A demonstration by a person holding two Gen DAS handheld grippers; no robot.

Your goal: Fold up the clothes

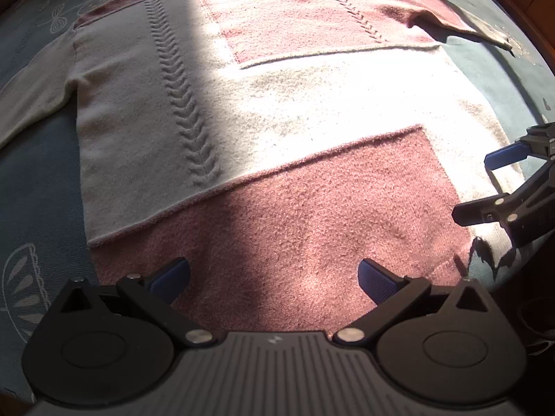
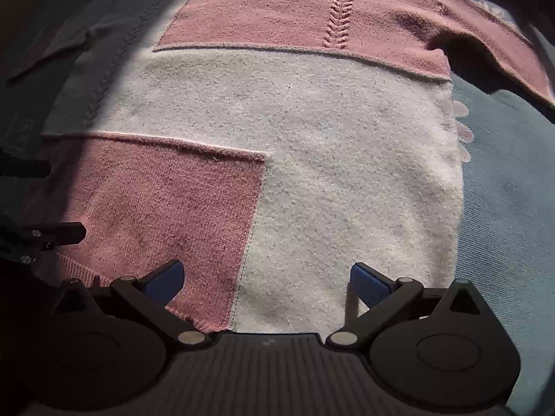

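- Sweater in pink and cream blocks lies spread flat on a blue-grey patterned cover, filling the space ahead of both pairs of jaws.
- Left gripper hangs over the pink hem panel; its jaws stand wide apart, blue pads clear of the knit, nothing between them.
- Right gripper hangs over the hem where pink meets cream; its jaws are likewise wide and hold nothing.
- Seam between the pink block and the cream block runs just inside the left jaw of the right gripper.
- In the left wrist view, the right gripper shows to the right of the left jaws, over the sweater's cream edge.
- One cream sleeve trails off far left of the left jaws; a pink sleeve lies ahead and right of the right jaws.
- Sunlight crosses the knit, with a shadow band down the middle.
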